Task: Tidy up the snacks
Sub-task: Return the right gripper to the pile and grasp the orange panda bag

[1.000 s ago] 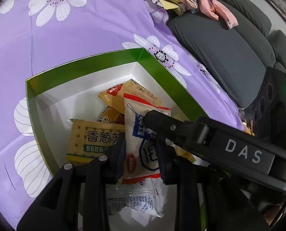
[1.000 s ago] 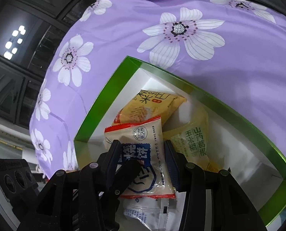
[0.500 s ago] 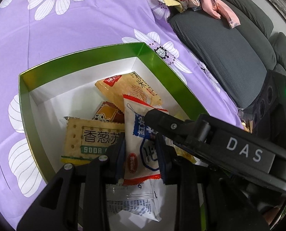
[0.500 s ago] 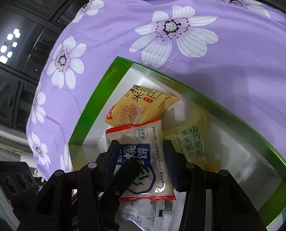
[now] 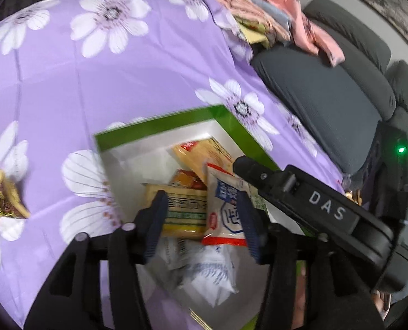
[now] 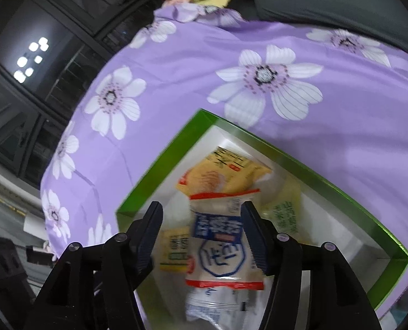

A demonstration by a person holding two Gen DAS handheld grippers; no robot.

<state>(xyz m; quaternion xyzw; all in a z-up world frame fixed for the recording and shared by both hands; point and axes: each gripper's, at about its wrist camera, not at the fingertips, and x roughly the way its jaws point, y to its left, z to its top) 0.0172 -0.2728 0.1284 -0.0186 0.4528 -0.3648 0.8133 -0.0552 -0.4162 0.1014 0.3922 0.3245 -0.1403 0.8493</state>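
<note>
A green-rimmed white box on the purple flowered cloth holds several snack packets. On top lies a white, blue and red packet, resting on a soda cracker pack and a clear white packet. My left gripper hovers over it with its jaws opening; the packet sits between the pads, which do not press on it. My right gripper is likewise opening around the same packet, pads apart from it. In the left wrist view the right gripper's body crosses in from the right.
A yellow rice cracker packet and a pale green packet lie deeper in the box. A gold-wrapped snack lies loose on the cloth at the left. A grey sofa with piled clothes stands beyond.
Both grippers were shut on the blue and white packet; now both have let go, their jaws wider. Both have lifted back from the box, and the packet lies on the other snacks.
</note>
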